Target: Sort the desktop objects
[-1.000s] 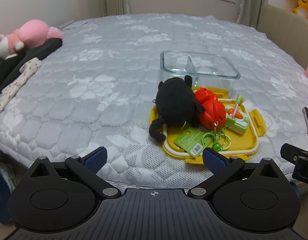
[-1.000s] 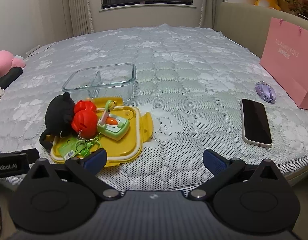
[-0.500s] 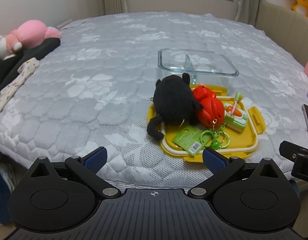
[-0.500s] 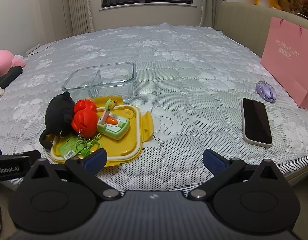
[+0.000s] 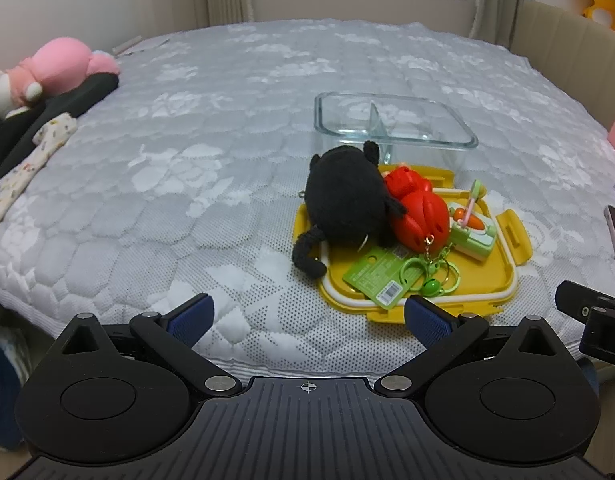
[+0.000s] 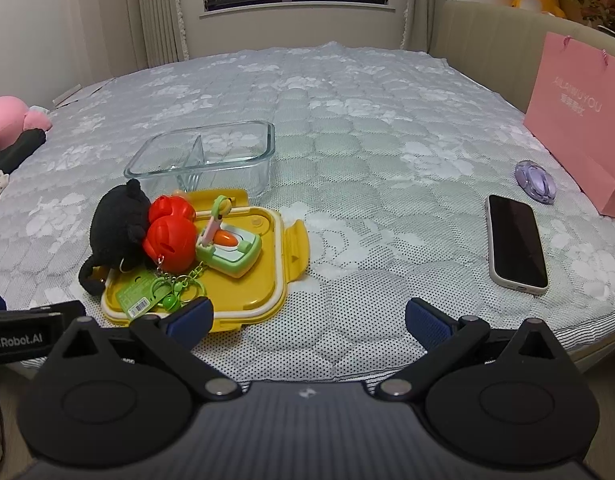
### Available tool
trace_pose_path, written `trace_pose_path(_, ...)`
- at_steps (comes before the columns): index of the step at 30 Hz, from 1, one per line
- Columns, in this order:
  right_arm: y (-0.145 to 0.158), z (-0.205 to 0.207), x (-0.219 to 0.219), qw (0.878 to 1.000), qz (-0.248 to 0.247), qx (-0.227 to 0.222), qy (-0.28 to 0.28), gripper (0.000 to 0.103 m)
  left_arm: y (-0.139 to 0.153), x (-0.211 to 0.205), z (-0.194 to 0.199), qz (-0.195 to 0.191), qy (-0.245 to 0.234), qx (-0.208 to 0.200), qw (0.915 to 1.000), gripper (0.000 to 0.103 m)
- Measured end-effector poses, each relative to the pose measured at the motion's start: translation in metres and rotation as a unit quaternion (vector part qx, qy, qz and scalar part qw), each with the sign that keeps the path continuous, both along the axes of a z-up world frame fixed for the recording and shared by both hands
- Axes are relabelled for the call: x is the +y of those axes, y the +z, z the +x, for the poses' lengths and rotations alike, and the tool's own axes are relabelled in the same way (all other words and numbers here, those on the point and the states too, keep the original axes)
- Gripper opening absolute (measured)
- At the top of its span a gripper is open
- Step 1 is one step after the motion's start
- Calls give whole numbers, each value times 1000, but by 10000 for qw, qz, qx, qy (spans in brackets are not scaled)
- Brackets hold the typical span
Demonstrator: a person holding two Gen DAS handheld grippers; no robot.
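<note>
While both tongs are waiting at the near edge of the bed, the sorting is looking like it is not started yet. The left gripper [image 5: 306, 314] is standing wide open and is holding nothing. The right gripper [image 6: 309, 316] is standing wide open too, with nothing between its blue pads.

All the little toys are lying in a pile on the yellow lid [image 5: 473, 280]. From the left camera, that lid is sitting at about one o'clock, near the tongs. The black plush cat [image 5: 343, 208] is lying on the lid's nine o'clock side, with its tail hanging off onto the bed. The red toy [image 5: 421, 216] is touching it. The green carrot toy [image 5: 471, 234] is sitting at the lid's three o'clock side. The green key rings [image 5: 429, 278] and a green tag [image 5: 377, 278] are lying at six o'clock.

The glass box [image 5: 459, 142] with two parts is sitting just behind the lid, at twelve o'clock. Both parts are looking empty. So every toy is waiting to be moved, I think.

A phone [image 6: 516, 238], a purple mouse [image 6: 535, 181] and a pink bag [image 6: 583, 128] are lying well apart, at the right camera's two o'clock.
</note>
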State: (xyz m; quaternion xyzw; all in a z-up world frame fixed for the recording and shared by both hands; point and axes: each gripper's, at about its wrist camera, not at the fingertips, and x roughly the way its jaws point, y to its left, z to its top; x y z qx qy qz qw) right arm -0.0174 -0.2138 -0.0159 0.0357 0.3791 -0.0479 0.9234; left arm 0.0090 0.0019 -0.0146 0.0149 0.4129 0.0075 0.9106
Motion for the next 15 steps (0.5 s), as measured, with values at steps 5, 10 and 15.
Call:
trace_pose_path(5,-1,2,0,10000,-9,22,22,103,-2,0,2,11,9,22,10000,103)
trace_pose_path(10,-5,6,1,10000,-5,78,39,103,-7,0,6,42,27,78,10000,103)
trace_pose_path(15,-8,9,-1,10000,-5,82,51,103,-10,0,15,86,51,118,9999,103)
